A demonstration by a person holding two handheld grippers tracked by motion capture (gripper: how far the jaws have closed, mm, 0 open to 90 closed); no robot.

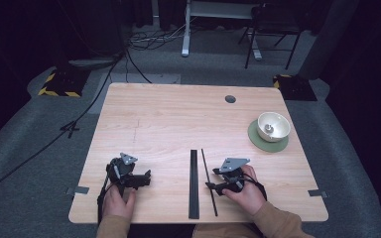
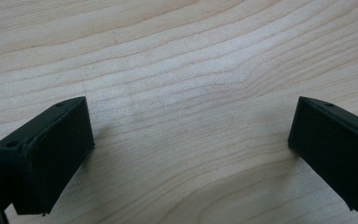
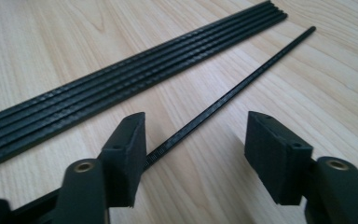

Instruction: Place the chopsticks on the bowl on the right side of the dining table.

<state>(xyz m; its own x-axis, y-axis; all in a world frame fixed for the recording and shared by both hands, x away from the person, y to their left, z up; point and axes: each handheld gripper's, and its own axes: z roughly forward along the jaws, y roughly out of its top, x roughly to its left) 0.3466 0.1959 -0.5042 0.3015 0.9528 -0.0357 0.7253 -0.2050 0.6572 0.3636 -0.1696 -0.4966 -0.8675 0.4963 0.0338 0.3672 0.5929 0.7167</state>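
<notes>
Beside five bundled strips (image 3: 121, 84), one loose strip (image 3: 242, 84)

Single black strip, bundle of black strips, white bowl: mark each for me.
single black strip (image 3: 242, 84), right gripper view, on its middle stretch ahead of the tongs.
bundle of black strips (image 1: 194, 183), high view, on the middle of its length.
white bowl (image 1: 280, 120), high view, on its inner wall.

the single black strip (image 3: 233, 91) vanishes behind the left pad at lower centre; the bundle of strips (image 3: 121, 88) is cut off at the frame's left edge.
</notes>
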